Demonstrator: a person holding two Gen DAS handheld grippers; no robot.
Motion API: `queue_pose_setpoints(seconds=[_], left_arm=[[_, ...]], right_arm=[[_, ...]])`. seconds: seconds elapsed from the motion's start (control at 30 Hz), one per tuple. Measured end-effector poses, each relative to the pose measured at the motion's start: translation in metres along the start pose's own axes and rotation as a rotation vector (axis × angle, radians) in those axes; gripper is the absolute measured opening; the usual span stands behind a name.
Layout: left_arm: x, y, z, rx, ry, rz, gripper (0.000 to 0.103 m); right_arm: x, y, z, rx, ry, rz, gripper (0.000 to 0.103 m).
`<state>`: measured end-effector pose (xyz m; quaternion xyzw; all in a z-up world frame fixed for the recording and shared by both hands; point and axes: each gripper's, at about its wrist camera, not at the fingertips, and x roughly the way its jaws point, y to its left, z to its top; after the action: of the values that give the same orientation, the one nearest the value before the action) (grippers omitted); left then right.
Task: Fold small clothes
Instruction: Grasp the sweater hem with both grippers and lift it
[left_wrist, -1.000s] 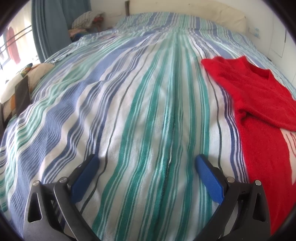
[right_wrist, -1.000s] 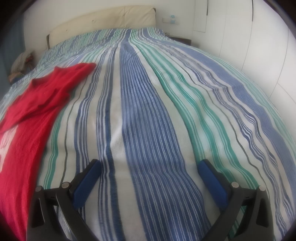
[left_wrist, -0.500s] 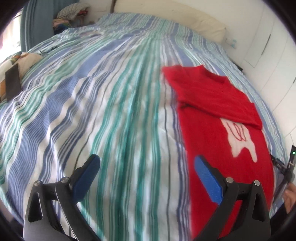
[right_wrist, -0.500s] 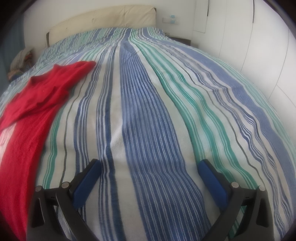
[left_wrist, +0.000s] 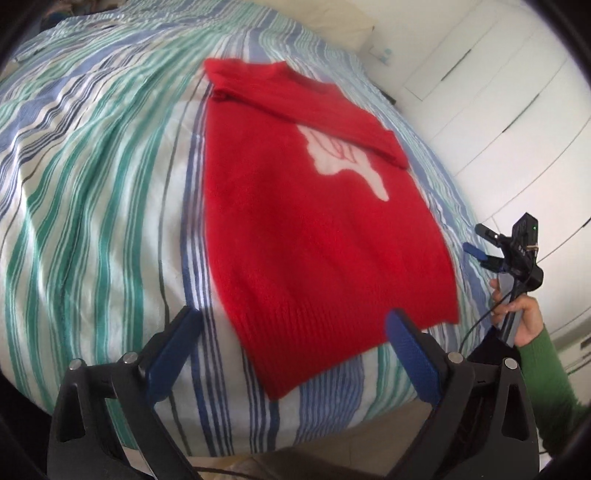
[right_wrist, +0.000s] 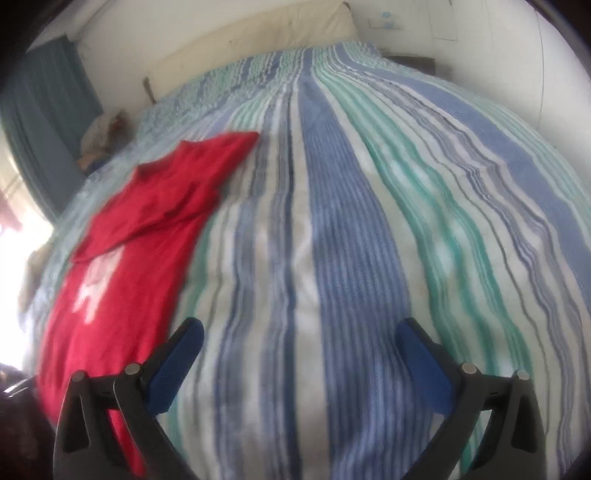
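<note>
— Sweater (left_wrist: 314, 229) dead ahead of the left gripper (left_wrist: 291, 343), folks: a red knit lying flat on the striped bedspread (left_wrist: 96, 206), hem nearest the tongs, collar at the far end.

— And its long axis runs straight away from those blue pads, hem to neck, with one sleeve already laid across the chest over the white motif (left_wrist: 351, 162).

— Both pairs of tongs are spread wide, nothing between them. The left one hangs just short of the hem; the ribbed edge sits between its two fingers.

— The right gripper (right_wrist: 299, 354) looks out over bare stripes. From its camera the sweater lies off to the left, touching only the left fingertip's edge of the view.

— So the left is the nearer, by my reckoning. You can see the right tool (left_wrist: 509, 251) in the left camera, held in a hand (left_wrist: 517, 314) with a green sleeve (left_wrist: 550, 373), just beside the sweater's right hem corner.

— Next, likely, each takes a hem corner.
</note>
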<state>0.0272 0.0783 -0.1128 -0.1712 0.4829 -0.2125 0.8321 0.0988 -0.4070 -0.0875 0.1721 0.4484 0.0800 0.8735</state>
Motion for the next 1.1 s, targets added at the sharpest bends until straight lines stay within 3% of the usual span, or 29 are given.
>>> queue_pose_setpoints(seconds=[0.07, 0.13, 0.17, 0.27, 0.4, 0.43, 0.47, 0.5, 0.53, 0.63, 0.83, 0.93, 1.1], left_arm=[[0.002, 0.006, -0.005, -0.042, 0.019, -0.025, 0.076], [0.007, 0.013, -0.008, -0.092, 0.039, -0.045, 0.063], [0.008, 0.015, -0.009, -0.107, 0.040, -0.049, 0.058], [0.008, 0.016, -0.009, -0.113, 0.054, -0.030, 0.043], [0.015, 0.014, -0.011, -0.098, 0.113, -0.007, 0.031], [0.019, 0.015, -0.012, -0.111, 0.131, -0.005, 0.015], [0.024, 0.017, -0.013, -0.132, 0.161, -0.019, 0.004], [0.025, 0.019, -0.014, -0.154, 0.173, -0.028, 0.003], [0.022, 0.017, -0.014, -0.154, 0.166, -0.023, 0.003], [0.003, 0.005, -0.011, -0.112, 0.131, -0.004, 0.002], [-0.032, -0.006, 0.028, -0.132, 0.034, -0.094, 0.002], [-0.033, 0.000, 0.074, -0.157, -0.025, -0.122, 0.002], [-0.003, 0.022, 0.178, -0.189, -0.115, -0.093, 0.002]], right_arm=[[-0.026, 0.013, -0.023, 0.090, 0.041, 0.235, 0.103], [-0.035, 0.029, -0.052, 0.163, 0.148, 0.405, 0.103], [-0.037, 0.037, -0.066, 0.178, 0.179, 0.440, 0.103], [-0.033, 0.049, -0.095, 0.205, 0.200, 0.412, 0.101], [-0.004, 0.059, -0.114, 0.242, 0.267, 0.437, 0.084], [0.005, 0.063, -0.116, 0.218, 0.278, 0.406, 0.075], [0.012, 0.066, -0.114, 0.195, 0.284, 0.371, 0.054], [0.015, 0.066, -0.115, 0.185, 0.285, 0.335, 0.036], [0.018, 0.063, -0.113, 0.202, 0.299, 0.332, 0.006], [0.012, 0.060, -0.111, 0.226, 0.317, 0.370, 0.004], [-0.024, 0.073, -0.082, 0.229, 0.185, 0.435, 0.004], [-0.024, 0.082, -0.050, 0.216, 0.113, 0.450, 0.004], [0.003, 0.083, 0.031, 0.227, -0.020, 0.420, 0.004]])
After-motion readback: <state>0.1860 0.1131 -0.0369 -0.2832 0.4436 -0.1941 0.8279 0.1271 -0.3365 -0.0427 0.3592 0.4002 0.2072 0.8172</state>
